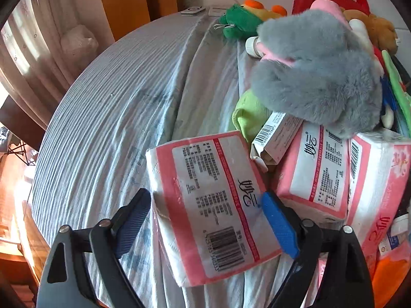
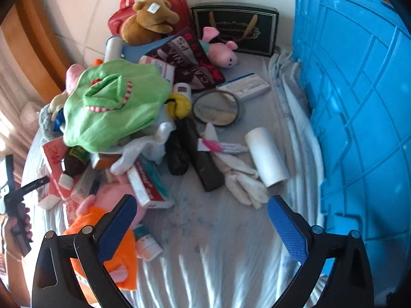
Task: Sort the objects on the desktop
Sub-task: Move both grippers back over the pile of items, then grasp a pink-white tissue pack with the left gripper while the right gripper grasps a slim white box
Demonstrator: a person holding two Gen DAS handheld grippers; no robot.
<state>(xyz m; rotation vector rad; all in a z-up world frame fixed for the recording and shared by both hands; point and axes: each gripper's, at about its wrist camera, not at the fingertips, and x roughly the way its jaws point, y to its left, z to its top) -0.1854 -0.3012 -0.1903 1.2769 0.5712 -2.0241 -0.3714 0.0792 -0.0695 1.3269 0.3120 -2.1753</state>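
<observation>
Between the blue pads of the left gripper [image 1: 206,218] sits a pink tissue pack [image 1: 208,202], label and barcode up, tilted on the striped cloth [image 1: 108,118]. The jaws are spread wide, one pad [image 1: 133,220] at the pack's left edge, the other against its right side at about 3 o'clock — whether they actually squeeze it, I cannot tell. From the pack, at 2 o'clock, a second tissue pack [image 1: 318,169] lies close by, with a small white carton [image 1: 277,136] tipped between them and a grey plush toy [image 1: 316,77] piled on top. Further up at 12 o'clock, a green frog toy [image 1: 239,23] rests on the cloth.

Over on the right wrist view — a wider picture. The right gripper [image 2: 201,223] hangs wide open, holding nothing, only bare cloth between its fingers. Just past its right pad, at 1 o'clock, a white roll [image 2: 267,154] lies beside a pair of white gloves [image 2: 244,179]. At 12 o'clock there is a round mirror [image 2: 215,107], and at 11 o'clock a green cloth hat [image 2: 113,107] caps the heap. A toothpaste box [image 2: 149,182] sits just beyond the left pad. A blue crate [image 2: 359,107] stands along the right at 3 o'clock, and a brown teddy [image 2: 149,23] sits on a red case [image 2: 177,0] at the far end. Only this view shows the crate, the mirror, the roll, and, at 9 o'clock, the person's hand [image 2: 15,228] on the other handle.
</observation>
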